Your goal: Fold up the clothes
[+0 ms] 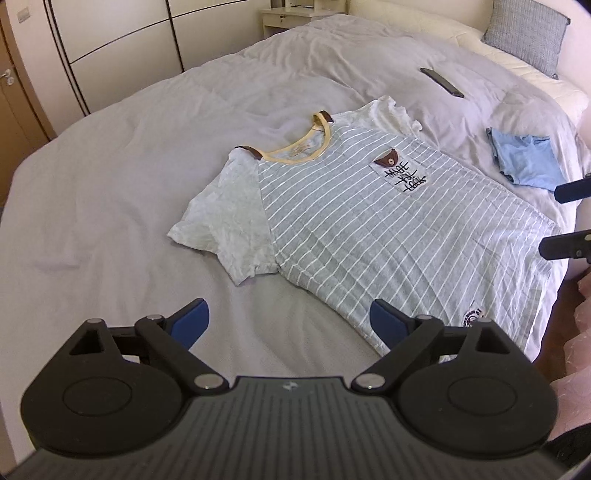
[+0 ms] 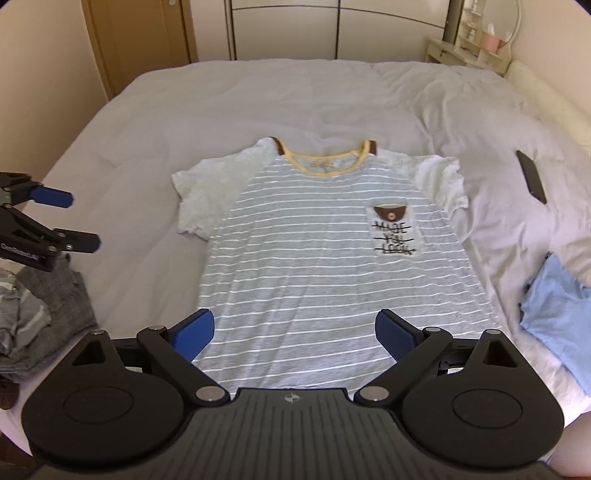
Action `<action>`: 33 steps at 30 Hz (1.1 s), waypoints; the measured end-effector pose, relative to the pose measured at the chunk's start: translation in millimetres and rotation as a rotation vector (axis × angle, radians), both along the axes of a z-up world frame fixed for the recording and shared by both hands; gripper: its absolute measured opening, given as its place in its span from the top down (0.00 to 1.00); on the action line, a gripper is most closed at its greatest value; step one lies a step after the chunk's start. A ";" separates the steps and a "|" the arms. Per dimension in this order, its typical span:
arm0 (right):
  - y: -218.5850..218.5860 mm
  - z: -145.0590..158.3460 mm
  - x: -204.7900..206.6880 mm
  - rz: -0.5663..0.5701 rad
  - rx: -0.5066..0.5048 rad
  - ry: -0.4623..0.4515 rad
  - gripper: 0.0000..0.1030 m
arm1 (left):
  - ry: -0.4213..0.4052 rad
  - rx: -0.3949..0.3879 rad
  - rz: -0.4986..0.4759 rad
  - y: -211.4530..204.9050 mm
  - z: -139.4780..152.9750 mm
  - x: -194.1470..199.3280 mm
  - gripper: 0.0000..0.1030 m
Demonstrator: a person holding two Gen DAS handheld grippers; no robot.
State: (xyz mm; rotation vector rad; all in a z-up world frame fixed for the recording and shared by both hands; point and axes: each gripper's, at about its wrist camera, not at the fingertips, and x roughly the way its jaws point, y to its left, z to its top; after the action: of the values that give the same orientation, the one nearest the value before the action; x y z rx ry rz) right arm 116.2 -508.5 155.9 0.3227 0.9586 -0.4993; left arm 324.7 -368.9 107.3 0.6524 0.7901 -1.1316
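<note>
A grey T-shirt [image 1: 369, 229] [image 2: 306, 266] with white stripes, pale sleeves, a yellow collar and a printed chest pocket lies flat, face up, on the bed. My left gripper [image 1: 288, 317] [image 2: 83, 221] hovers open beside the shirt's lower left side, below its left sleeve, with nothing between its blue pads. Over the hem hangs my right gripper [image 2: 295, 325] [image 1: 550, 219], open too, with the cloth showing between the fingers and neither pad touching it.
The bed sheet [image 1: 129, 166] is pale and lightly creased. A folded blue garment [image 1: 524, 158] [image 2: 557, 306] lies right of the shirt, and a dark phone [image 1: 441, 82] [image 2: 532, 177] beyond it. Grey clothes [image 2: 37, 314] are heaped at the left edge. A pillow [image 1: 528, 33] sits at the head.
</note>
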 end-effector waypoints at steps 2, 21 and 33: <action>2.5 -0.6 0.8 -0.011 0.027 -0.003 0.06 | 0.002 0.007 0.012 4.0 3.1 -7.8 0.05; 18.8 2.3 -111.1 -0.148 0.037 0.161 0.05 | 0.043 0.036 -0.100 -8.0 18.1 -86.1 0.02; 19.3 11.1 -177.8 -0.317 0.033 0.207 0.04 | 0.034 0.021 -0.249 -46.1 25.9 -123.6 0.02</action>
State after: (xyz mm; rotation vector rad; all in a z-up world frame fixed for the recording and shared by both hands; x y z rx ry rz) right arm -61.6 -489.2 167.0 0.4633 1.1239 -0.8192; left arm 201.1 -415.0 133.2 0.7661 0.7641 -1.3651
